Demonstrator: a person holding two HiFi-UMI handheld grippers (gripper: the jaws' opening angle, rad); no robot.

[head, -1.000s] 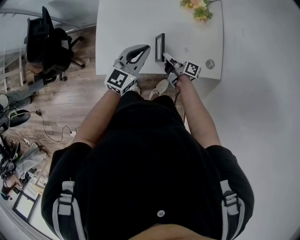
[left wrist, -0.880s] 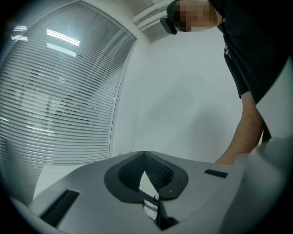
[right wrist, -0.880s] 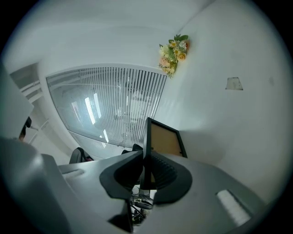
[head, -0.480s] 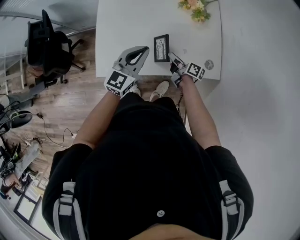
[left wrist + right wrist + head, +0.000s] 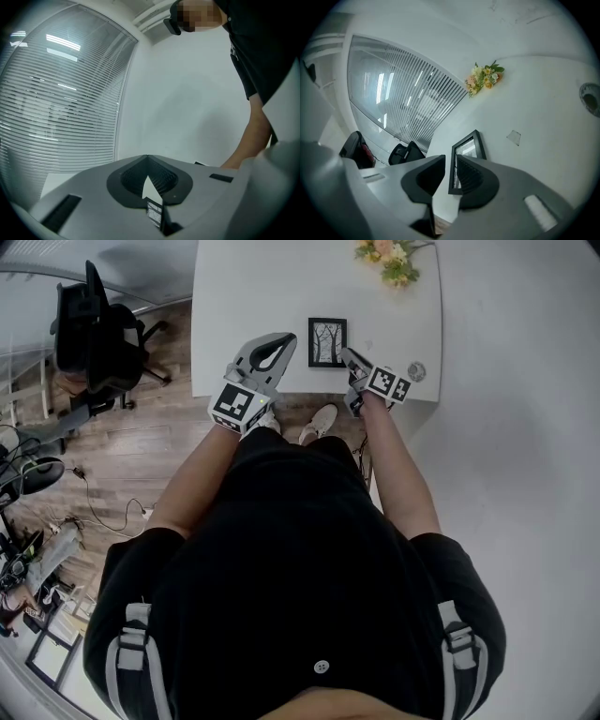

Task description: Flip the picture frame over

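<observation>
the white table fills the top of the head view, with a dark chair on the wood floor at its left. the frame lies flat near the table's front edge, and its picture of bare trees faces up. some flowers lie at the far edge, well apart from it.

the left gripper hangs over the front edge, left of the frame and not touching it. in the left gripper view its jaws meet at the tips and nothing is between them.

the right gripper is at the frame's right side, just beside its near corner. in the right gripper view its jaws stand narrowly apart. the frame's dark border shows in the gap, with a strip of white table beside it, so i judge the jaws do not press on it.

the flip seems nearly done, since the frame is down with the picture side up. what is left, as i judge, is to draw the right gripper clear of the frame without pushing it.
</observation>
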